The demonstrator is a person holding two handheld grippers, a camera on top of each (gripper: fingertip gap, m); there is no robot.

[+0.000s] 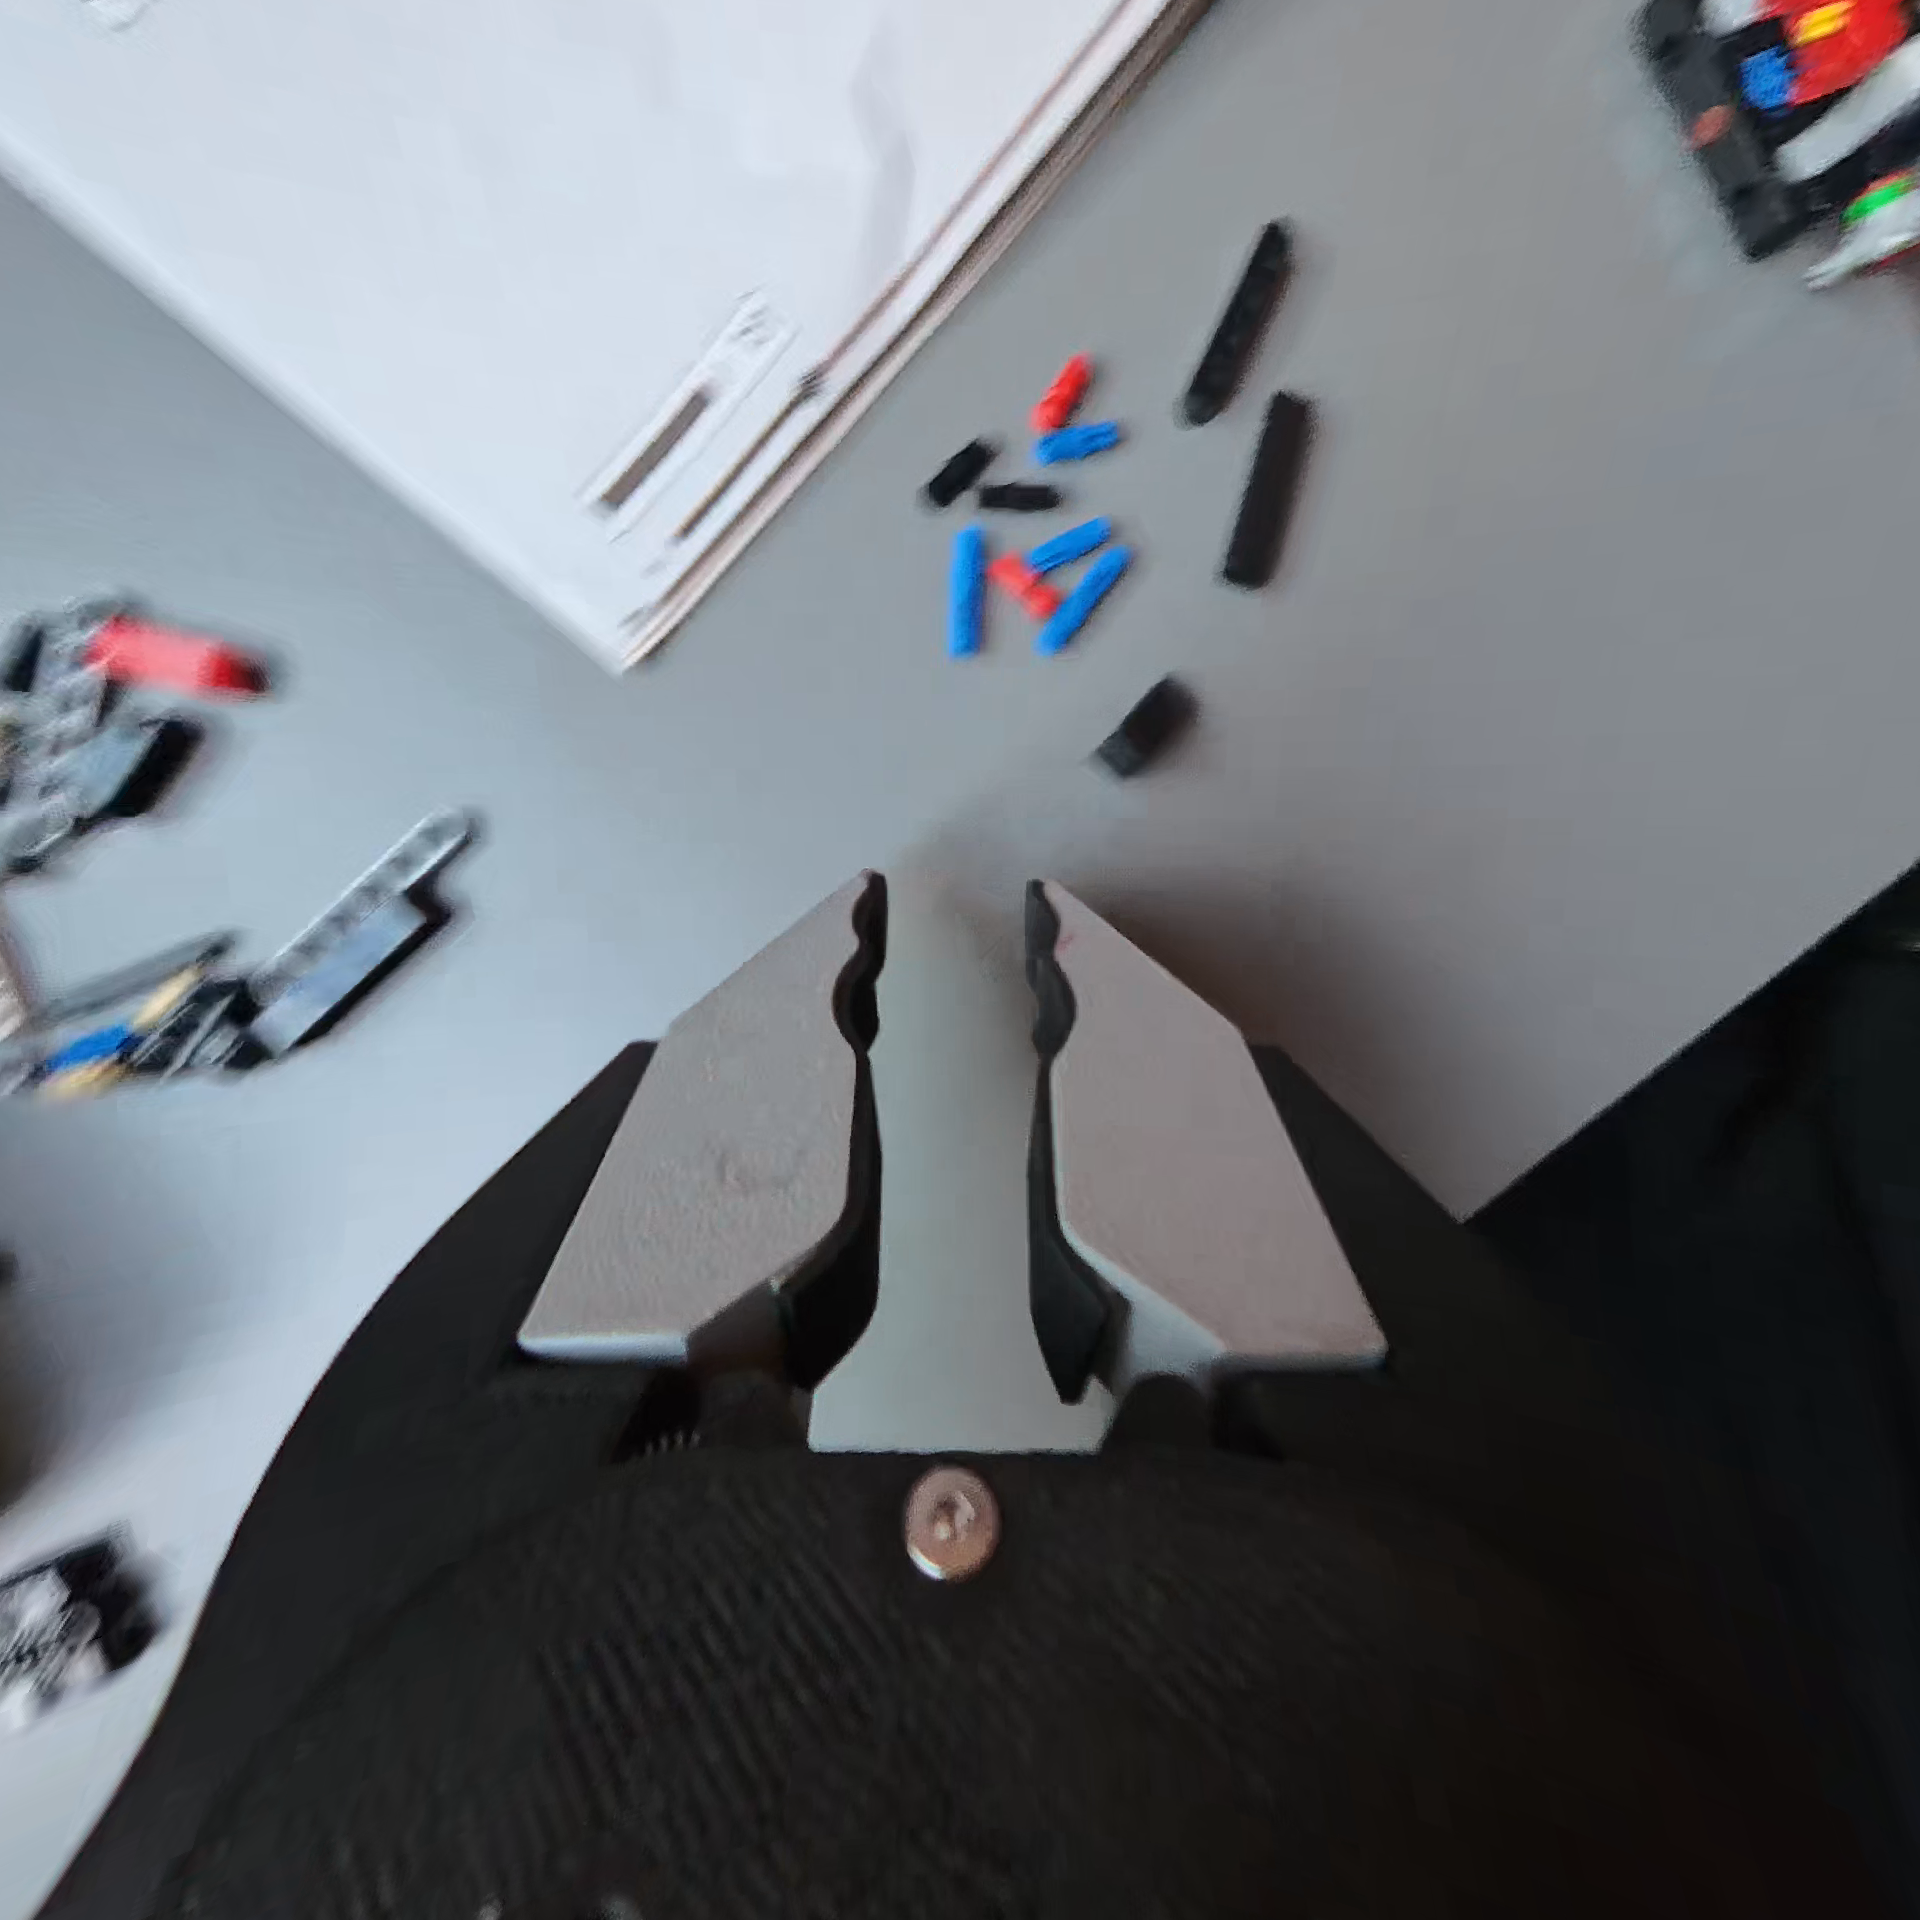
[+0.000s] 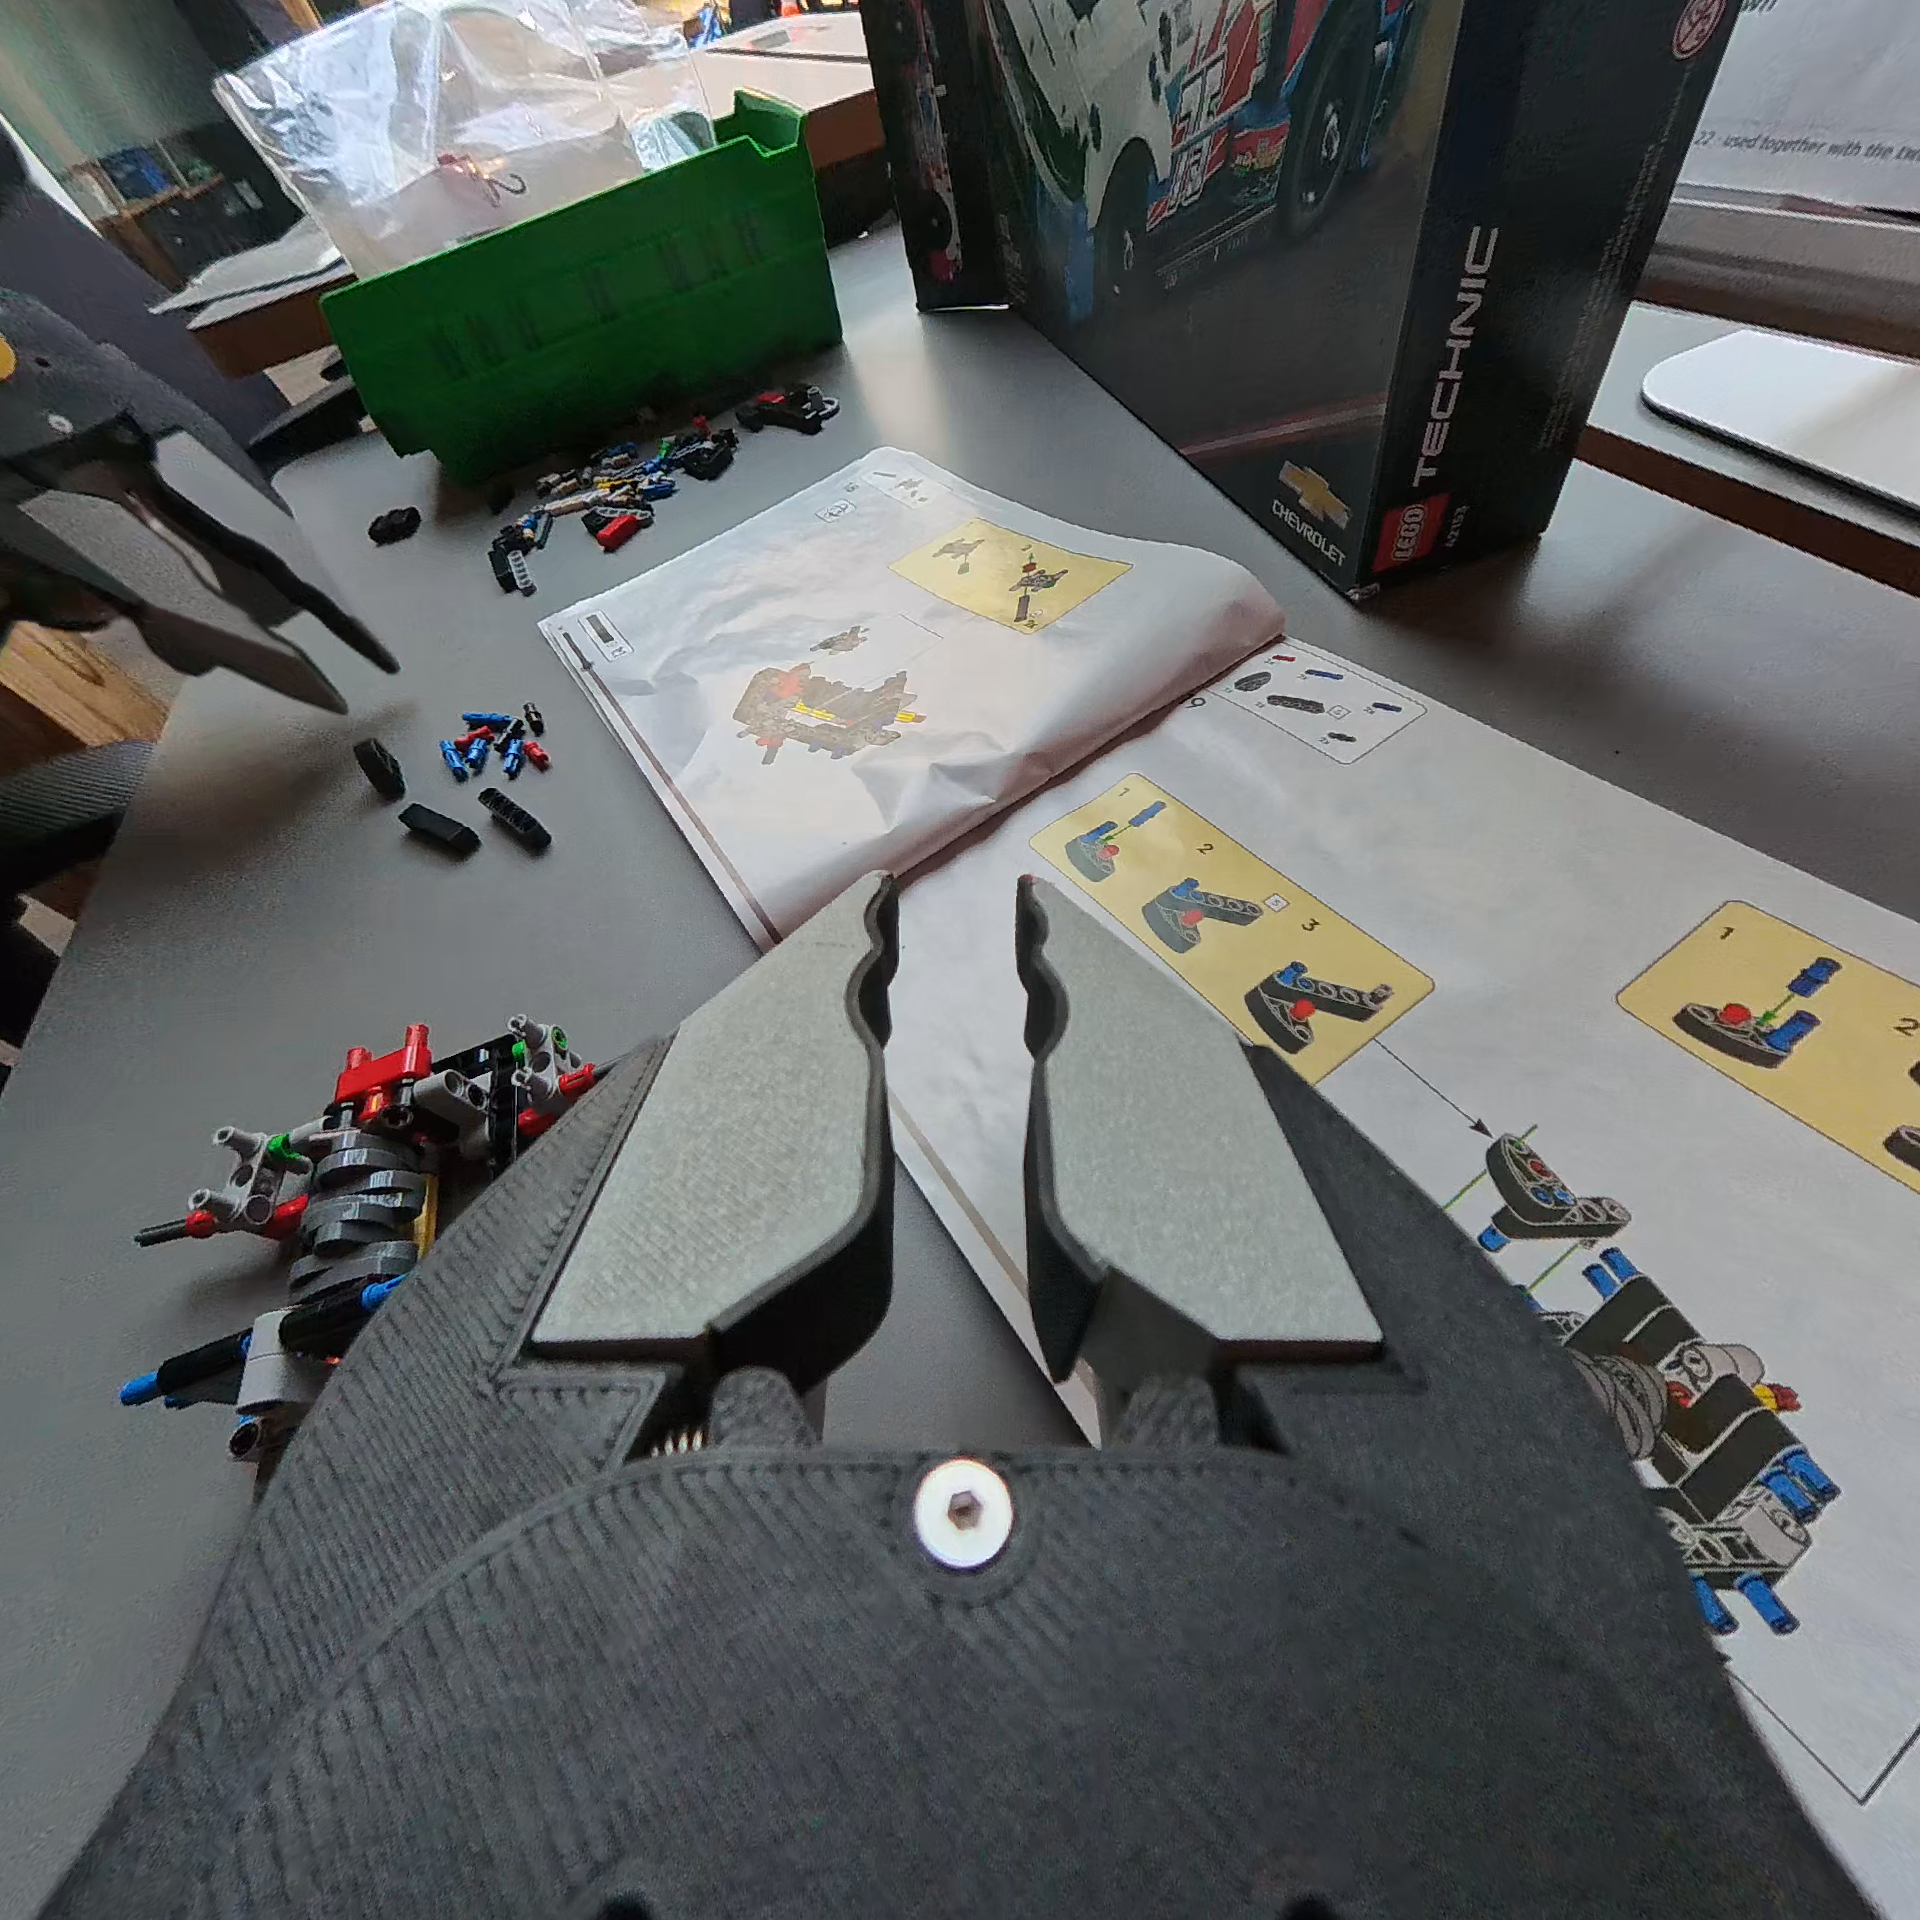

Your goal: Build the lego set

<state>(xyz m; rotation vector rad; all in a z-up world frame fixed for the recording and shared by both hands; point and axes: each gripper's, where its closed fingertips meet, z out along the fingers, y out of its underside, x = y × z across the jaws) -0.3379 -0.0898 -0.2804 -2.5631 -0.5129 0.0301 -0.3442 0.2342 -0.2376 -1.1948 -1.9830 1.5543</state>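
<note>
On the grey table (image 2: pixel 260 935), both the left gripper (image 1: pixel 954 883) and right gripper (image 2: pixel 956 883) hang empty with fingers narrowly parted, the left over small blue, red and black pins (image 1: pixel 1029 520), the right over the open instruction booklet (image 2: pixel 1039 665) beside the half-built model (image 2: pixel 364 1164).

We see a grey desk (image 2: pixel 1558 665) carrying an open instruction booklet (image 2: pixel 914 665), a green bin (image 2: pixel 592 312), the set's box (image 2: pixel 1299 260), loose pieces (image 2: pixel 488 743) and a half-built model (image 2: pixel 353 1174).
</note>
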